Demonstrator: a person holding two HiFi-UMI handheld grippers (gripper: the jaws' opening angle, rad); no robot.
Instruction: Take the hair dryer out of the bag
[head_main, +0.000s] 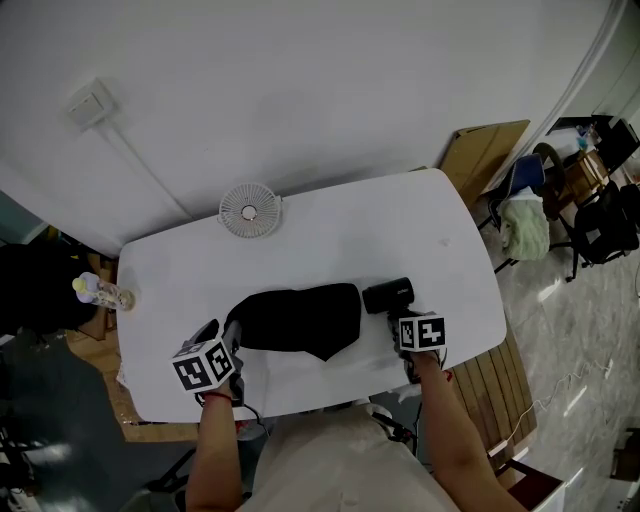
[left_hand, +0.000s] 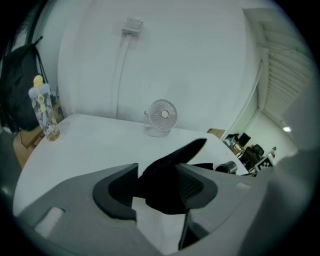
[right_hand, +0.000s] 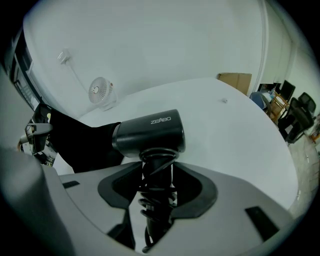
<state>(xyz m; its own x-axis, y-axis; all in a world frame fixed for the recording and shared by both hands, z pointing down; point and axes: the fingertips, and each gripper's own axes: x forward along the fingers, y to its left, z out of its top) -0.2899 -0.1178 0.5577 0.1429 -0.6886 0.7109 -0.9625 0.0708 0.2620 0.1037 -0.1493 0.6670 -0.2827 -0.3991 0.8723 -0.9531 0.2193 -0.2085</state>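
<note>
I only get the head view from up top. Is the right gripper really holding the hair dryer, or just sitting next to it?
Observer: Really holding it. In the right gripper view, the right gripper has its jaws closed on the handle of the dark grey plastic hair dryer.
Operator: Is there anything on the handle?
Observer: Yes, a black cord is wound round it in coils.
Operator: What about the other gripper?
Observer: The left gripper view shows the left gripper with a fold of the black fabric bag between its jaws. They stand apart and are not pinching it.
</note>
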